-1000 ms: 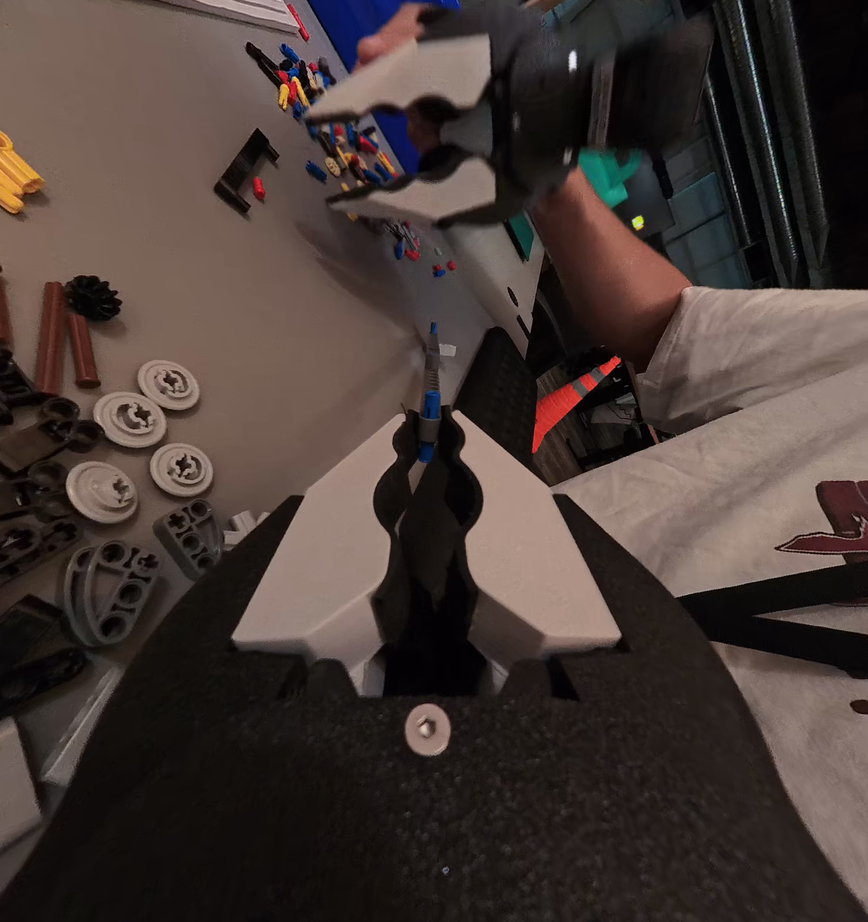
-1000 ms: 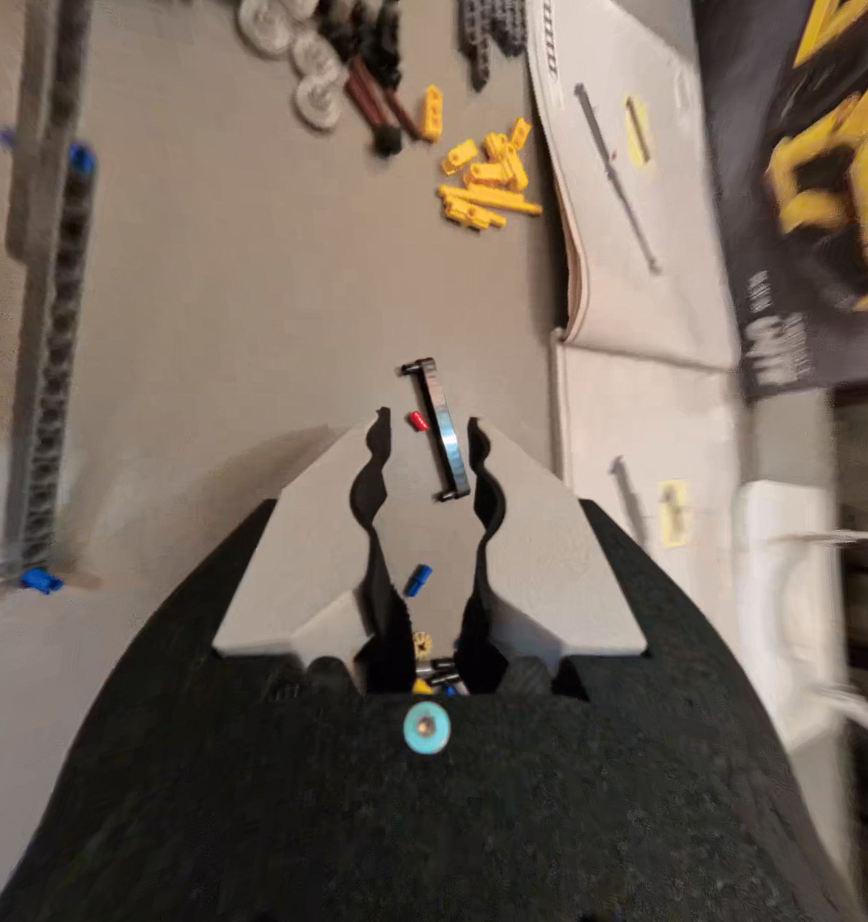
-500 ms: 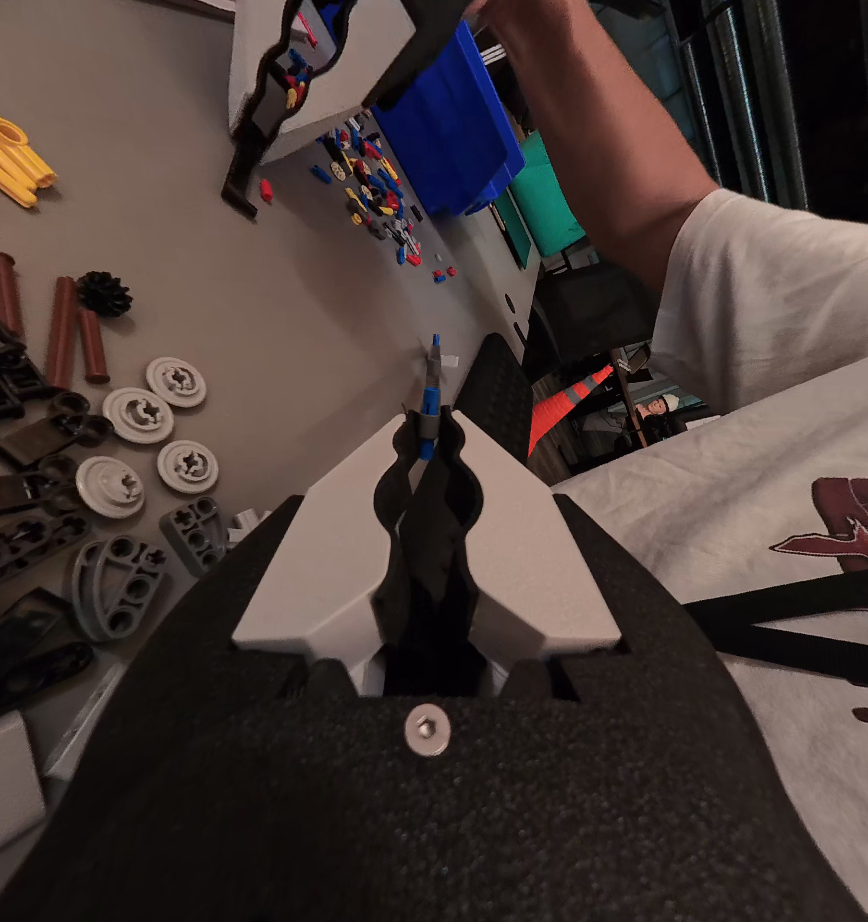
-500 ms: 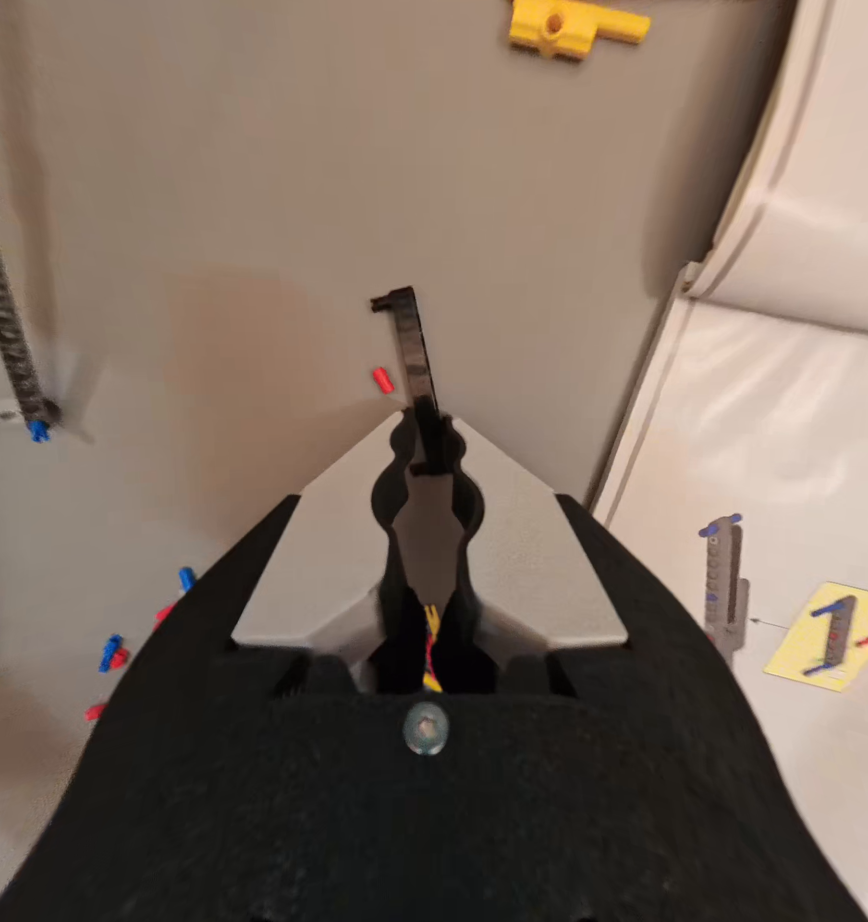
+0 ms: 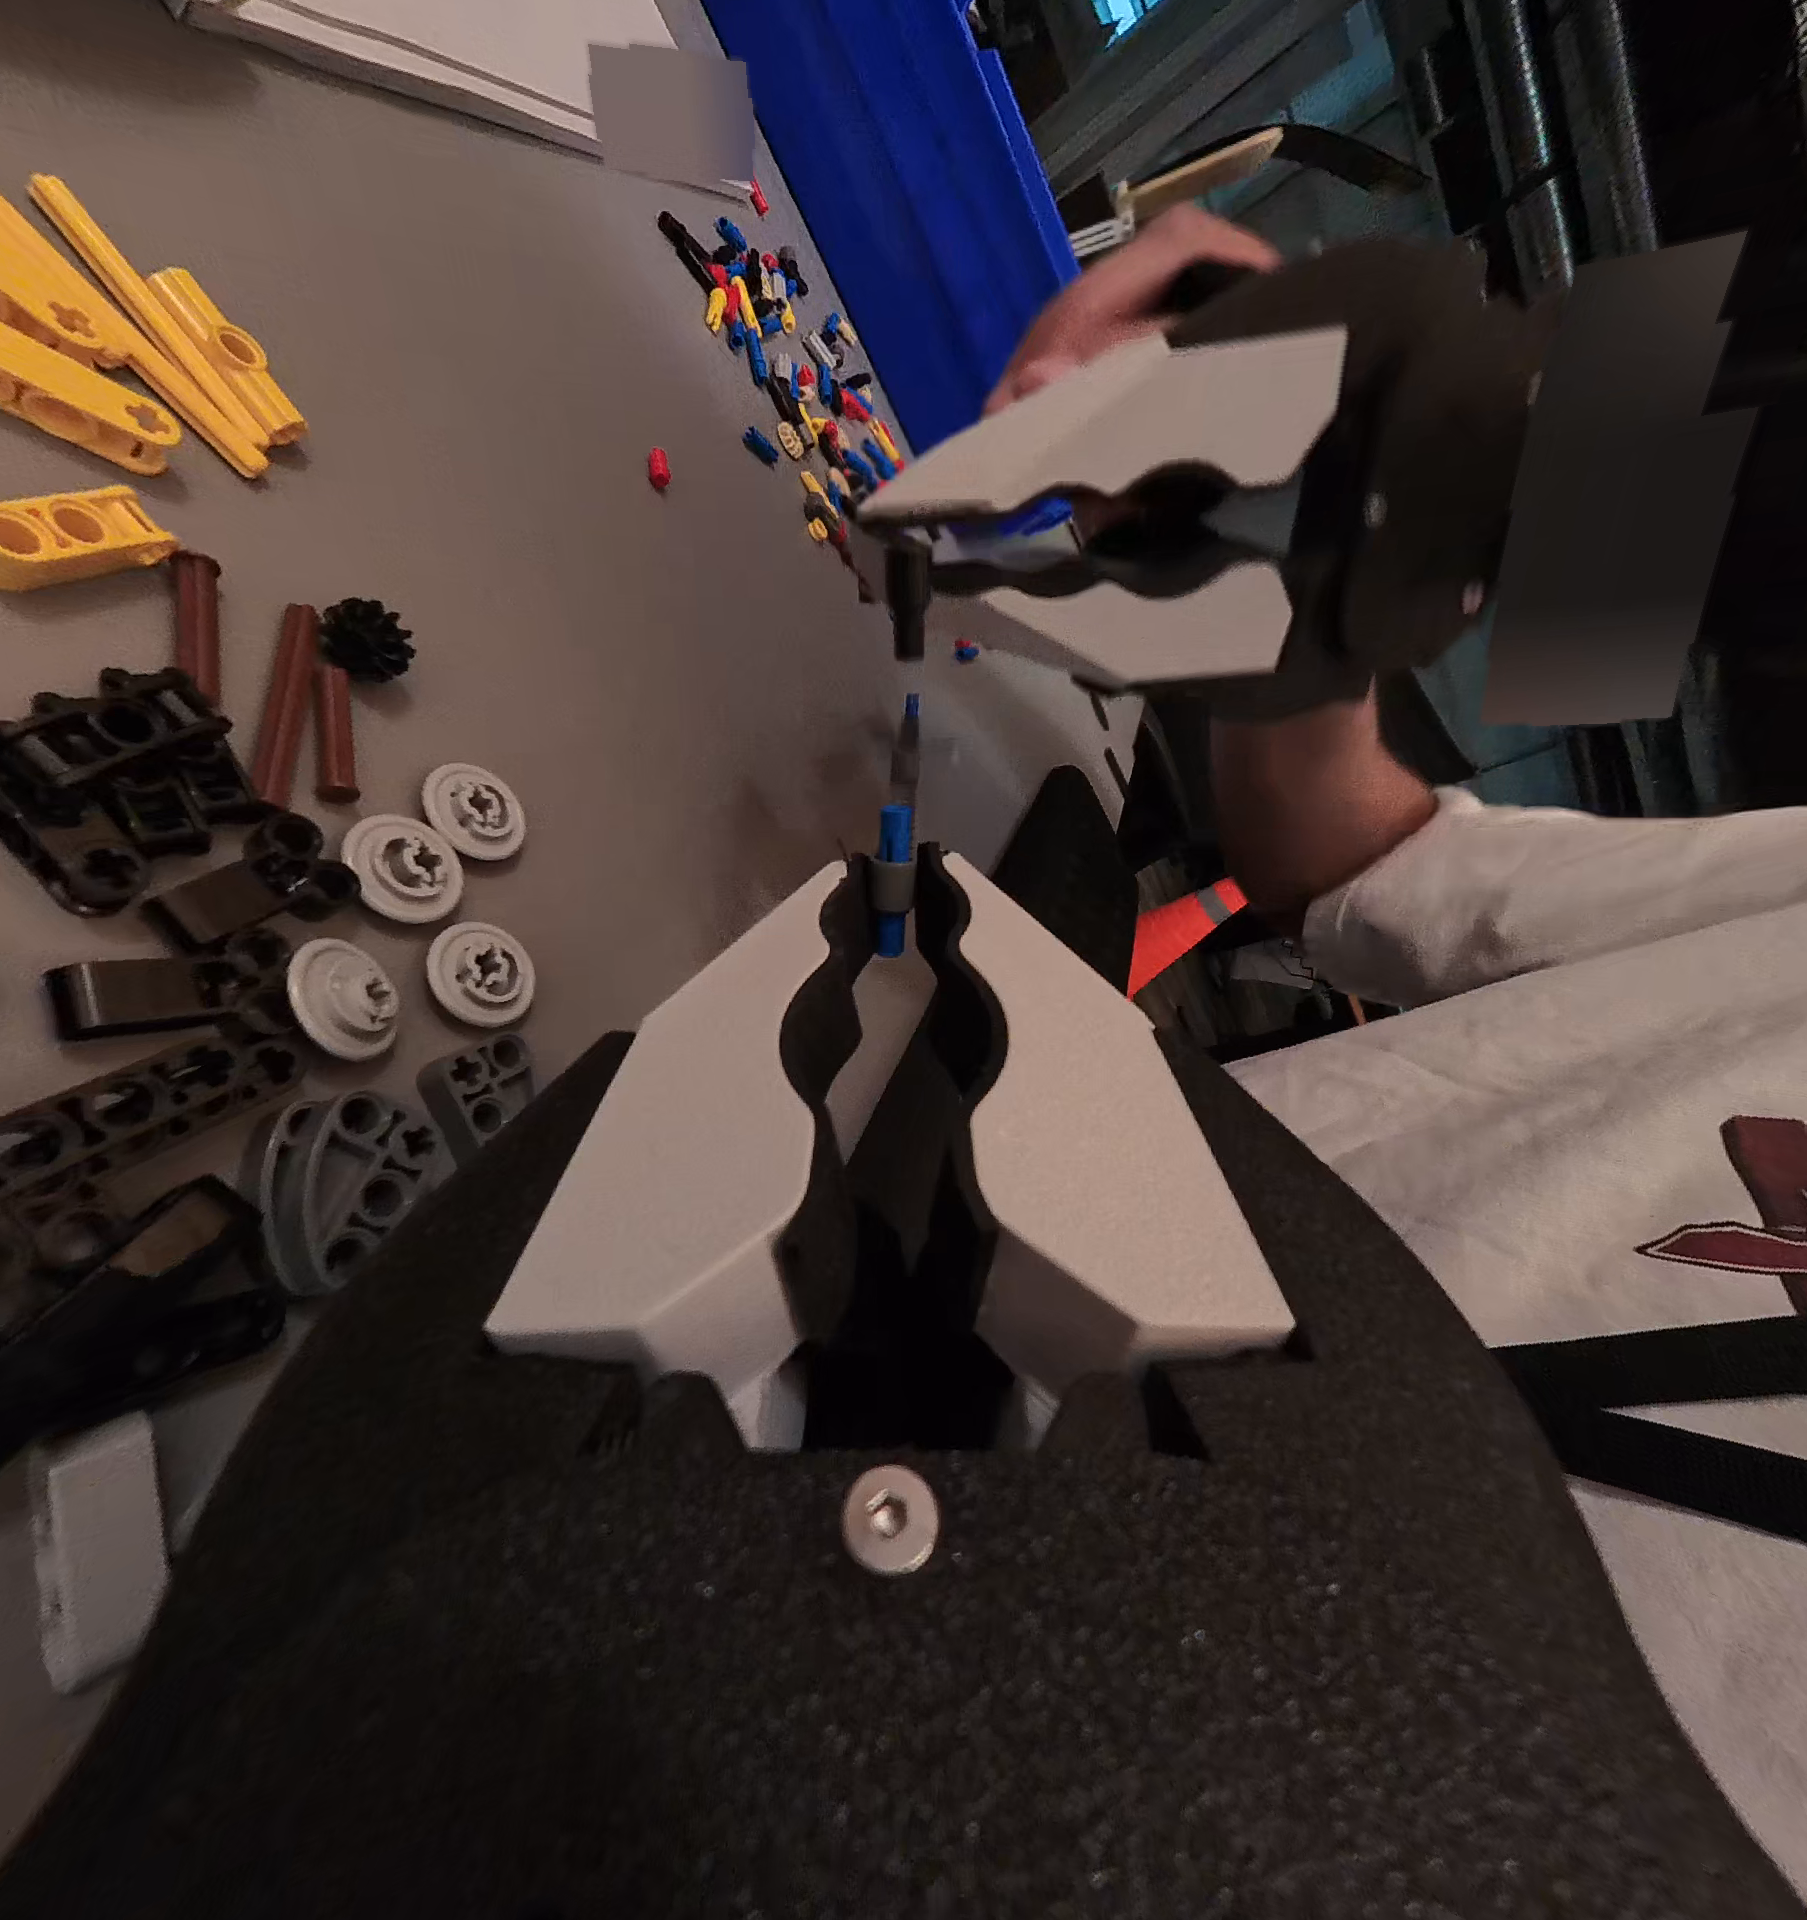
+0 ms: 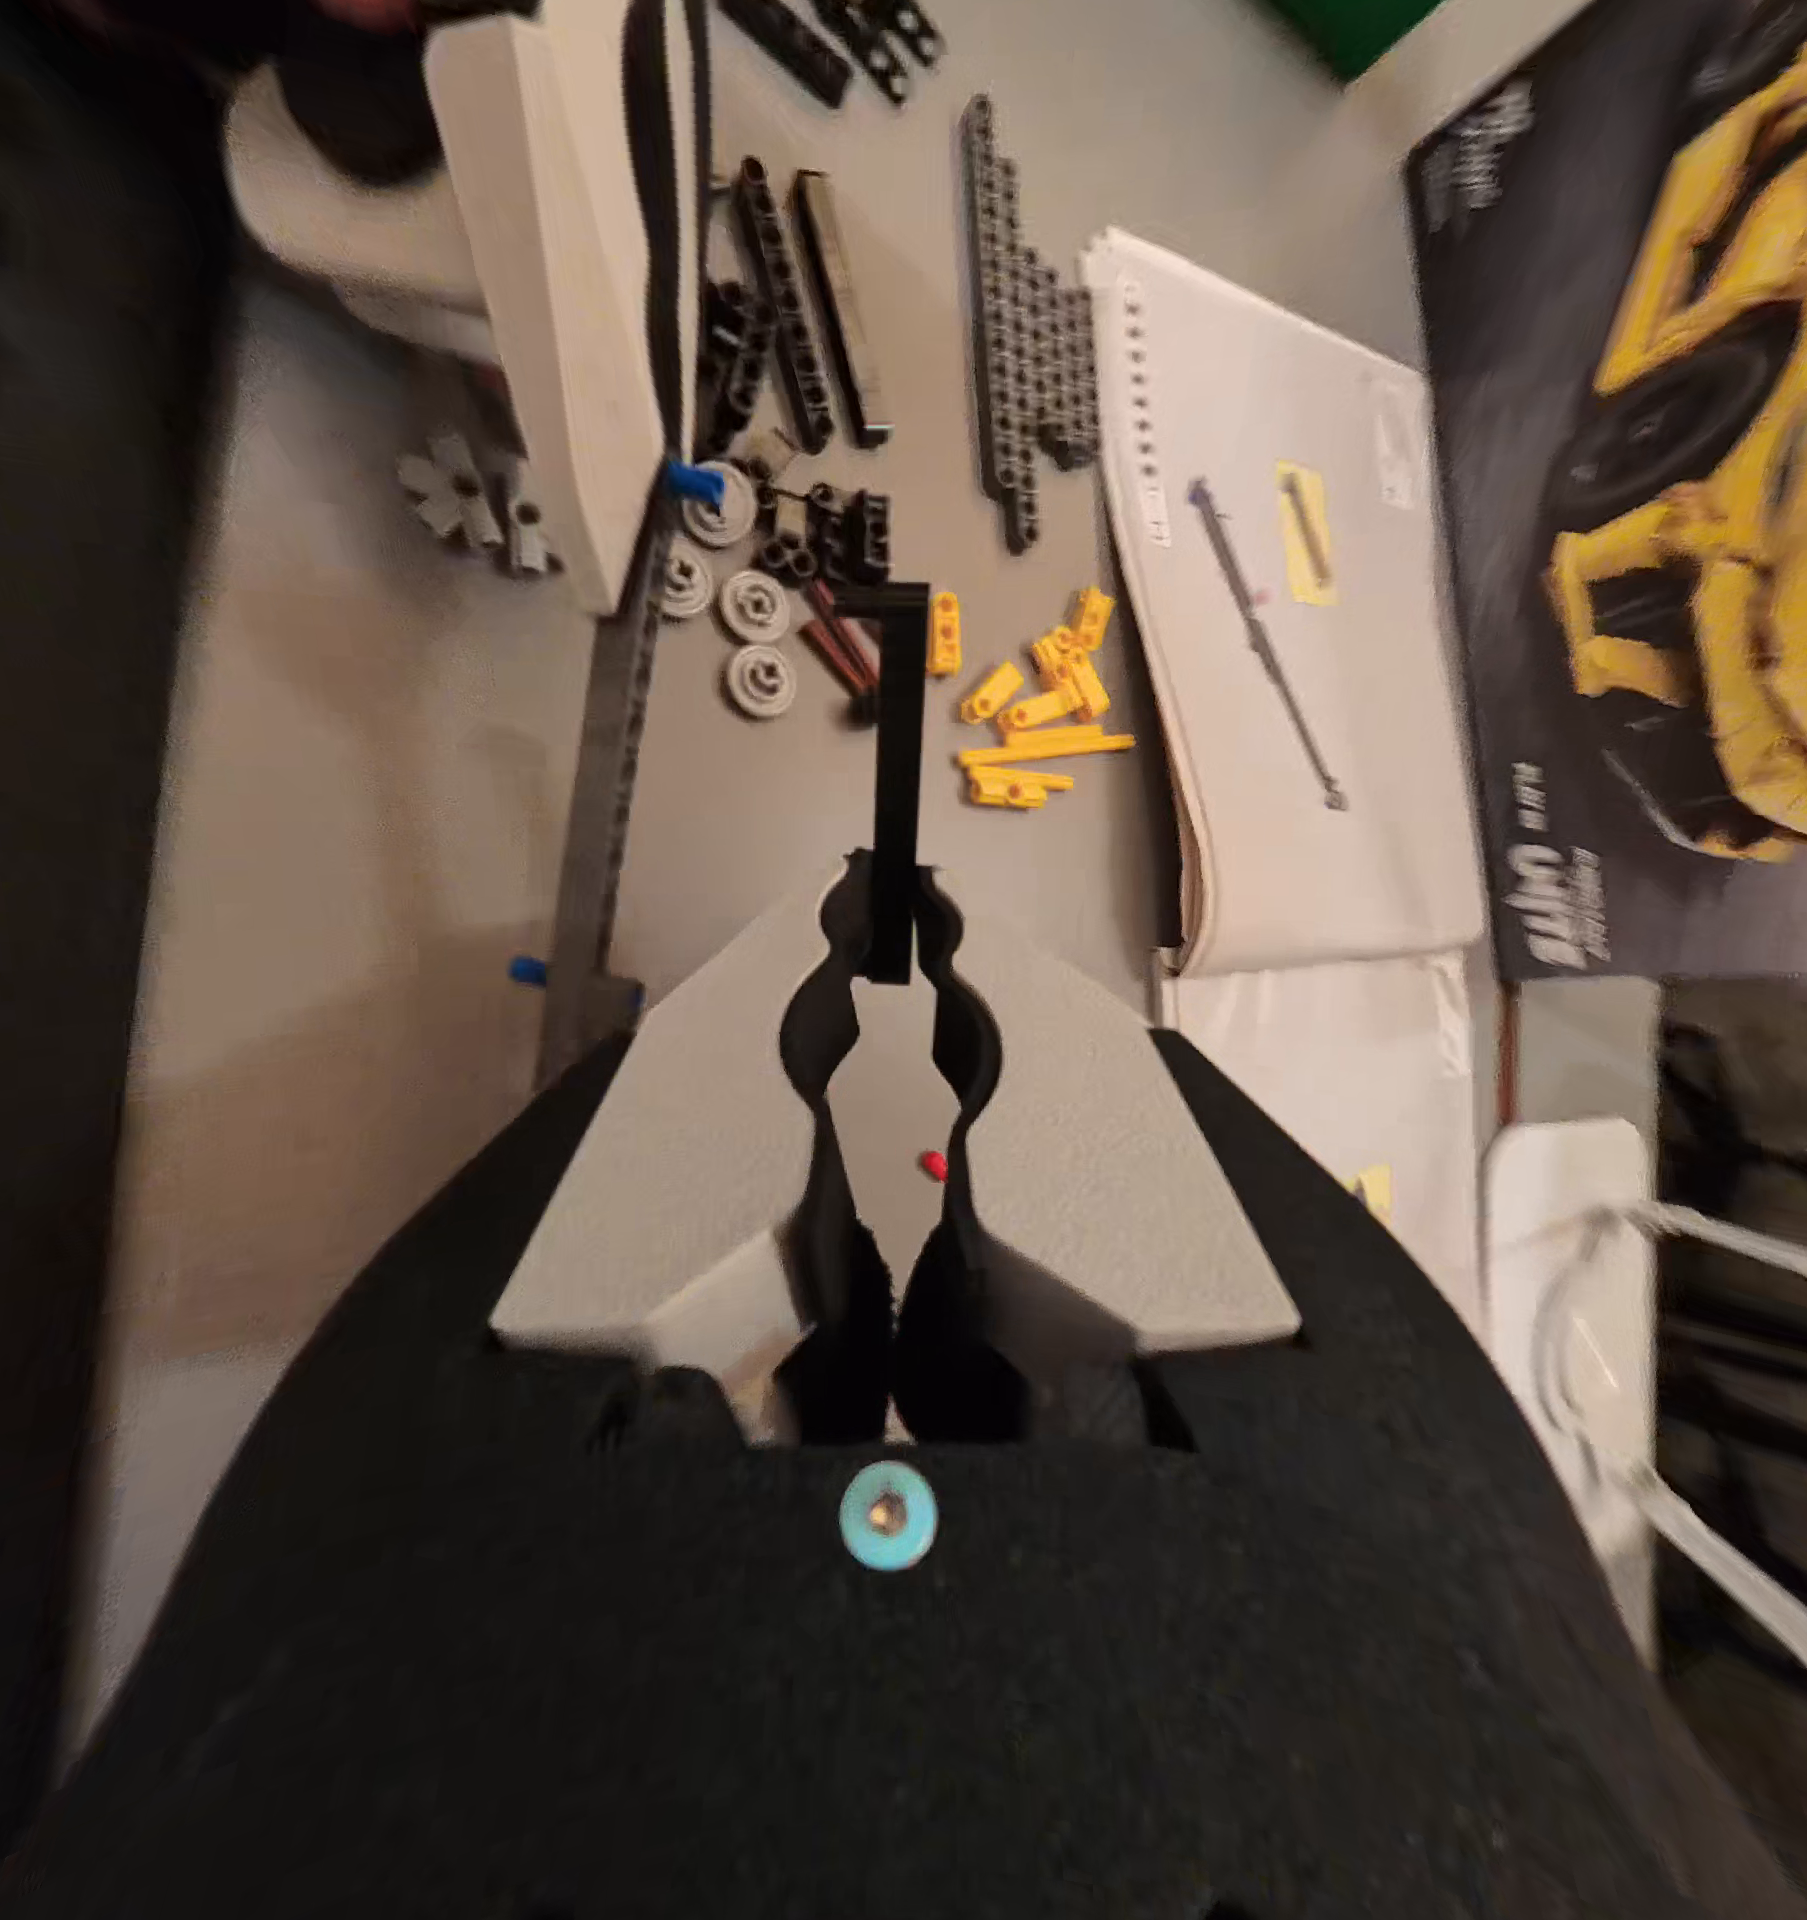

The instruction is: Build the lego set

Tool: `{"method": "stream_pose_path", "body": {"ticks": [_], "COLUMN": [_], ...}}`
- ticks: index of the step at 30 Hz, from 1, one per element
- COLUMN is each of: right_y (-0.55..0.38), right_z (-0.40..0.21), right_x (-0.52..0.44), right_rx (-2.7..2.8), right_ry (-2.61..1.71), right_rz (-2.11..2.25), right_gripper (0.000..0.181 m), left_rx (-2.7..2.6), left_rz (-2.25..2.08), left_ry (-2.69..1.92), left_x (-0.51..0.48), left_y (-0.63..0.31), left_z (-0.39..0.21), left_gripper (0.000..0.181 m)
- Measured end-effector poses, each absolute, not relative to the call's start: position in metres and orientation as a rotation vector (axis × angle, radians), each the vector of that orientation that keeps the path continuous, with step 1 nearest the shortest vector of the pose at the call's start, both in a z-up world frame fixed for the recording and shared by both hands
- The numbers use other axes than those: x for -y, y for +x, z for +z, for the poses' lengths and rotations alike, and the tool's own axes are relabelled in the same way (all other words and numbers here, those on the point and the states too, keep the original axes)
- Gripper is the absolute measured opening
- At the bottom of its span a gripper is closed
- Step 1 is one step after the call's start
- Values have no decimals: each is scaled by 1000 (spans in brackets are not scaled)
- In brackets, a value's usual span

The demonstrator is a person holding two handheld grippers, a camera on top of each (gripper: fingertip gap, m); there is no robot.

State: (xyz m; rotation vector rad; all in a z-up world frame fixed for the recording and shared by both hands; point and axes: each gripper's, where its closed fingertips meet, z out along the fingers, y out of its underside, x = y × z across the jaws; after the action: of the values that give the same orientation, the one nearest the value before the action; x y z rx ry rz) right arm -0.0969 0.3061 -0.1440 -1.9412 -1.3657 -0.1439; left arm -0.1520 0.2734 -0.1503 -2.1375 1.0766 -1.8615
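Note:
My left gripper (image 5: 891, 878) is shut on the end of a long grey beam (image 5: 905, 753) with blue pins (image 5: 891, 831), held off the table and pointing away from the camera. In the right wrist view the same beam (image 6: 608, 790) runs down from the left gripper's finger (image 6: 556, 312). My right gripper (image 6: 891, 883) is shut on a thin black L-shaped beam (image 6: 901, 748). In the left wrist view the right gripper (image 5: 878, 530) holds that black beam (image 5: 907, 597) just beyond the grey beam's far end. I cannot tell if the two touch.
On the grey table lie a pile of small coloured pins (image 5: 805, 343), yellow beams (image 5: 99, 343), grey discs (image 5: 400, 868) and black beams (image 5: 99, 790). A blue bin (image 5: 899, 208) stands behind. An open instruction booklet (image 6: 1283, 623) and the set's box (image 6: 1657, 468) lie at the right. Tip to tip, the grippers are about 7 cm apart.
My right gripper shut on the black L-shaped beam on the table, lifted it and carried it over to the far end of the grey beam. My left gripper kept its hold, nearly still.

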Motion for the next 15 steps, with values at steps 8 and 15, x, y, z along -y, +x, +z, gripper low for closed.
{"method": "stream_pose_path", "body": {"ticks": [8,15], "right_y": [-115,-122], "right_z": [-157,-155], "right_x": [-281,-278], "right_rx": [1178,1224], "right_ry": [-2024,-1994], "right_rz": [-226,-344], "right_gripper": [7,7], "left_rx": [-1098,-1101], "left_rz": [-1859,-1843], "left_ry": [-2120,-2128], "left_x": [-271,-271], "left_y": [-153,-153], "left_z": [-150,-151], "left_gripper": [6,6]}}
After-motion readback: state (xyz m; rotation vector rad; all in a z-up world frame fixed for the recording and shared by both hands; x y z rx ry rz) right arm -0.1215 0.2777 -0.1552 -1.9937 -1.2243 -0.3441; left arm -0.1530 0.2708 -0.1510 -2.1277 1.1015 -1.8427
